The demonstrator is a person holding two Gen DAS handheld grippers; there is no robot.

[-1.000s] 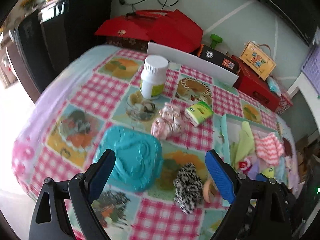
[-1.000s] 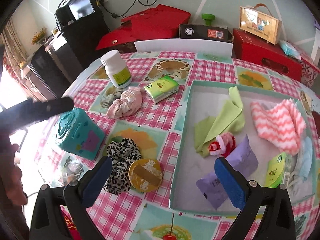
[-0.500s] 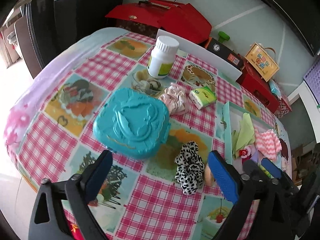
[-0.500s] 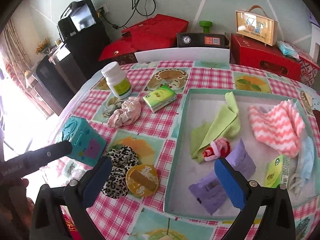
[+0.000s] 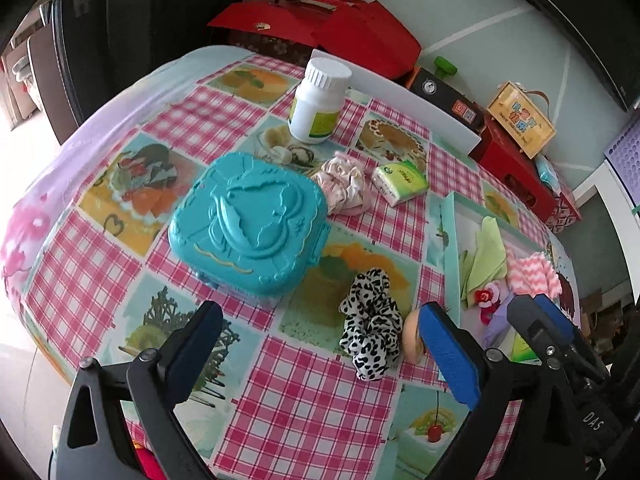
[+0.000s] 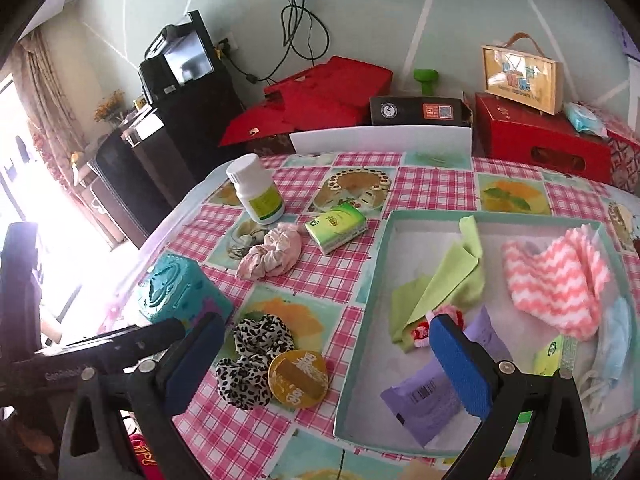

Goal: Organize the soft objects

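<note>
The checked table (image 6: pixel 436 188) carries a tray (image 6: pixel 362 300), scrunchies (image 6: pixel 256 356), bottle (image 6: pixel 256 192) and teal case (image 5: pixel 248 224).

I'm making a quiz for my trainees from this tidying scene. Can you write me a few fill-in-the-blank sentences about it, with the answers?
1. The white pill bottle stands upright with its cap ____.
2. The pink scrunchie lies ____ the teal tray, on the tablecloth.
3. The leopard scrunchie touches a round ____ disc.
4. Both the left gripper and the right gripper hold ____.

Missing words: on; outside; gold; nothing
</note>
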